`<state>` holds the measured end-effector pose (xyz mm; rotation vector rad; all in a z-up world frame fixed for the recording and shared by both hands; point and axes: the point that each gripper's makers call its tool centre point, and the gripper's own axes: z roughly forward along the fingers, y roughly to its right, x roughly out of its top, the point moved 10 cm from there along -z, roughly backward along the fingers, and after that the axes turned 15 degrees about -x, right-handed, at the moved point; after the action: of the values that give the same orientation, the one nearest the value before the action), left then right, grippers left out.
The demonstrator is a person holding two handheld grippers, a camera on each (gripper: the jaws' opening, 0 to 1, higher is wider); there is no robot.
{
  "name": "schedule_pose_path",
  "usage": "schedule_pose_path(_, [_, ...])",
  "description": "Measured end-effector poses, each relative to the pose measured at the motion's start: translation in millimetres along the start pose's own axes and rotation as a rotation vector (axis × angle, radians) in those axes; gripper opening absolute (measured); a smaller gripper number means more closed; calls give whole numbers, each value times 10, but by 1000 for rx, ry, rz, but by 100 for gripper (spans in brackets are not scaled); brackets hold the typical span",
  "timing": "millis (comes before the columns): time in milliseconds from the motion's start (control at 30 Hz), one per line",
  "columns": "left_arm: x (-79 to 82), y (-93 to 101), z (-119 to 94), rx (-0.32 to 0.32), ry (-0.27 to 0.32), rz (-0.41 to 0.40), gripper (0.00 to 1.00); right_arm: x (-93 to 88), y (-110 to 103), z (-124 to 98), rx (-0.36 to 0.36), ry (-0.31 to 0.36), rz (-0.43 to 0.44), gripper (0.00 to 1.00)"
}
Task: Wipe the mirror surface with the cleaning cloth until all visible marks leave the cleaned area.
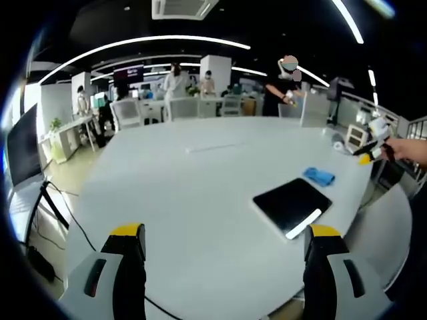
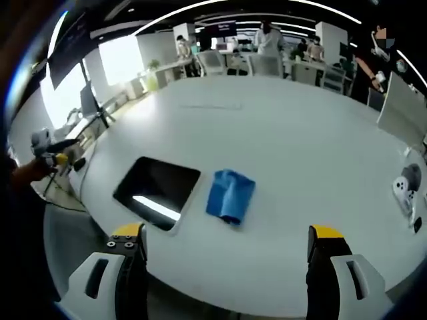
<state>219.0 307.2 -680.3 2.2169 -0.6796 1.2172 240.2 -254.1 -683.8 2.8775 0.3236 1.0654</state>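
Open-plan office. Large white oval bench [image 1: 200, 193] in foreground. Far side: rows of desks [image 1: 67, 130] with white office chairs [image 1: 127, 112], monitors, potted plants [image 1: 55, 124]. Several people standing among desks [image 1: 175, 81]. Dark ceiling with long curved light strips [image 1: 143, 41], ceiling air-conditioning cassette [image 1: 183, 8]. White pillars [image 2: 332, 32]; bright windows at left [image 2: 117, 59].

A dark mirror [image 1: 291, 205] lies flat on the white tabletop [image 1: 200, 193], a blue cleaning cloth [image 1: 319, 176] just beyond it.
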Motion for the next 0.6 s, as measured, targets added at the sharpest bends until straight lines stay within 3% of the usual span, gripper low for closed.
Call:
schedule_pose_path(133, [-38,-33,0,11,-3,-14,100,184,-6,90,-12,-51,25,99])
schedule_pose_path(200, [-39,-42,12,19,4,-14,100,322,-17,114,2,-47,47,88])
schedule_pose_path(433, [-60,5,75,-22,-29,0,100,721,-115,199,-5,-39,-15,92])
schedule_pose_path(600, [-31,-35,63,-31,-14,10,100,797,-109,301,-25,-76,-21,92])
